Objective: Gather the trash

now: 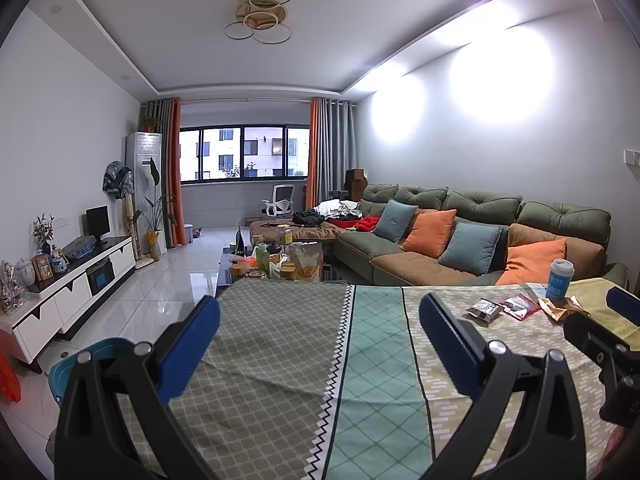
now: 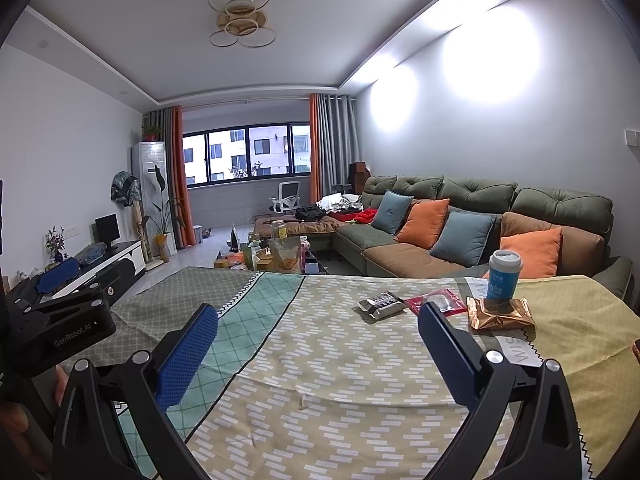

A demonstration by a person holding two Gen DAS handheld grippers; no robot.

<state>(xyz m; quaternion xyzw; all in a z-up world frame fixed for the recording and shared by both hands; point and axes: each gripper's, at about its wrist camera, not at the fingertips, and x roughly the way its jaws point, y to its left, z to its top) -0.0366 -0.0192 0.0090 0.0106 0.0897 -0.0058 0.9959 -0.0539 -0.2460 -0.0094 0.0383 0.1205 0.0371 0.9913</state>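
Left gripper [image 1: 320, 320]: jaws spread wide, empty, hovering over the patterned tablecloth [image 1: 280, 360] on the near-left part of the table.
Right gripper [image 2: 318, 322]: jaws apart too, holding nothing, aimed toward the trash at far right.
Trash: a dark foil wrapper [image 2: 380, 305], a red packet [image 2: 440, 300] just right of it, then a crumpled bronze wrapper [image 2: 500, 314]; all lie flat in a row.
Cup: a blue paper cup with lid [image 2: 503, 276] stands upright on the bronze wrapper's far edge.
Bin: a blue tub [image 1: 80, 364] sits on the floor off the table's near-left edge.
Step in hand: likely the approach to the first wrapper.
Doing it well: come in low with the right gripper, catch the dark wrapper's raised edge, and leave the pinned bronze one until the cup is lifted.
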